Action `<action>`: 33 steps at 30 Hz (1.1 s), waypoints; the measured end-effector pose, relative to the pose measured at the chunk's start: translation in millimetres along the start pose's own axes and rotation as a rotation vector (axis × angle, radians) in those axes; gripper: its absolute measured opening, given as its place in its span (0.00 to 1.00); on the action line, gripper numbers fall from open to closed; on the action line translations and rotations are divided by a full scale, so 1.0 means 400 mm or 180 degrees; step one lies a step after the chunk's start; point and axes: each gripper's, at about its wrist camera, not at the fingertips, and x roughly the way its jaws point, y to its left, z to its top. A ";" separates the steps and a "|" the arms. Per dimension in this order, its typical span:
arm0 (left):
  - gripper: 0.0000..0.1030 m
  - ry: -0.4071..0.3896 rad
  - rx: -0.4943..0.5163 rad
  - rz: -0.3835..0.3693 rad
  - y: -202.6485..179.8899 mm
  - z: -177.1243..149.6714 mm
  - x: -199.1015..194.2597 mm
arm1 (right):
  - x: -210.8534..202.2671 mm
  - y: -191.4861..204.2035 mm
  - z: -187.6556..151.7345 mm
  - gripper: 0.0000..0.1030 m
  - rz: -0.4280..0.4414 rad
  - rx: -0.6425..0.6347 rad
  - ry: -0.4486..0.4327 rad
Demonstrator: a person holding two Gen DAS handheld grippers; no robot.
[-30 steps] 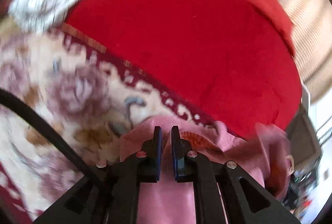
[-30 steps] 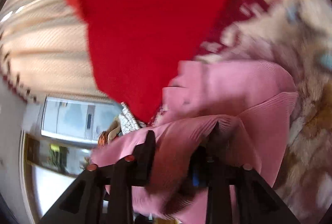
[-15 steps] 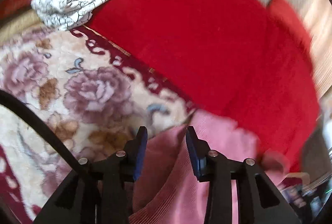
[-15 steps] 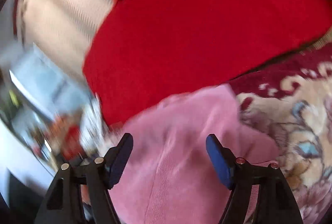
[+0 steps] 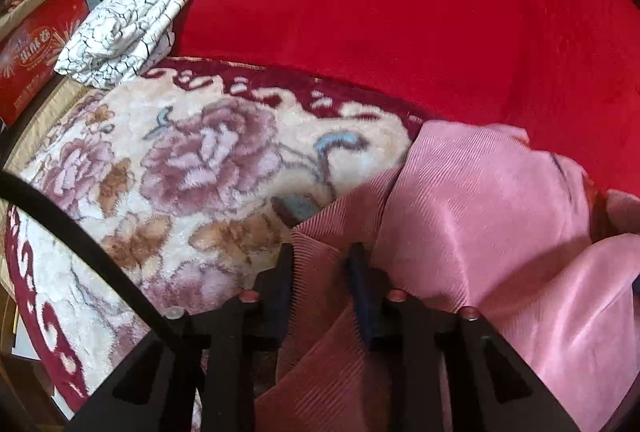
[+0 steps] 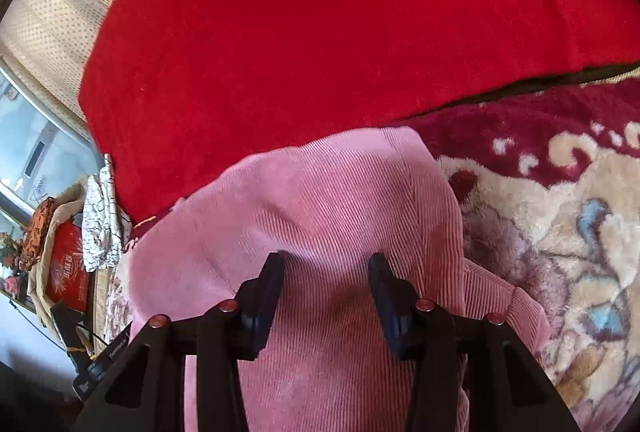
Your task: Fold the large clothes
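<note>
Two claws we see over a rumpled pink ribbed garment: left claw and right claw, both just narrowing, part-open, gripping nothing.

Work surface is wearing a plush floral blanket: cream ground, mauve roses, blue leaves, maroon scroll border. A large red blanket is lying behind it, overlapping the border's far edge. A folded white cloth with black crackle print is sitting at the left, where the two blankets are meeting. Beside it a red box with gold lettering is standing under tan and orange fabric. In the right wrist view a beige dotted wall is catching bright light, with a pale glass-fronted panel showing below it.
</note>
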 end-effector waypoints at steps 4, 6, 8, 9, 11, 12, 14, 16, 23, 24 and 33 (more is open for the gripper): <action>0.34 -0.0191 0.0014 -0.0183 -0.018 0.034 -0.042 | -0.034 0.052 -0.014 0.48 0.0127 -0.0266 -0.0149; 0.72 -0.0181 -0.0109 -0.0419 -0.024 0.056 -0.050 | -0.008 0.058 -0.018 0.48 0.0115 -0.0245 -0.0010; 0.89 -0.0136 -0.0289 -0.0646 -0.035 0.075 -0.044 | 0.023 0.039 -0.029 0.49 0.0134 -0.0153 0.0066; 0.89 -0.0080 -0.0311 -0.0728 -0.049 0.085 -0.035 | 0.014 0.038 -0.037 0.49 0.0170 -0.0161 0.0028; 0.89 0.0089 -0.0264 -0.0804 -0.086 0.108 0.000 | 0.015 0.026 -0.035 0.49 0.0210 -0.0163 0.0025; 0.89 0.0220 -0.0199 -0.0767 -0.109 0.117 0.025 | 0.009 0.014 -0.042 0.49 0.0224 -0.0173 0.0012; 0.89 0.0488 -0.0057 -0.0661 -0.148 0.121 0.070 | 0.016 0.007 -0.050 0.49 0.0246 -0.0193 -0.0025; 0.89 0.0571 0.0007 -0.0542 -0.166 0.120 0.099 | 0.015 0.003 -0.060 0.49 0.0268 -0.0184 -0.0038; 0.38 0.0356 0.0301 -0.0264 -0.235 0.109 0.121 | -0.007 -0.028 -0.050 0.49 0.0400 -0.0088 -0.0051; 0.32 0.0281 0.0282 -0.0267 -0.234 0.111 0.110 | -0.009 -0.033 -0.051 0.49 0.0420 -0.0070 -0.0054; 0.11 -0.0450 -0.0088 -0.0407 -0.134 0.160 -0.018 | -0.039 -0.064 -0.079 0.49 0.0502 0.0020 -0.0109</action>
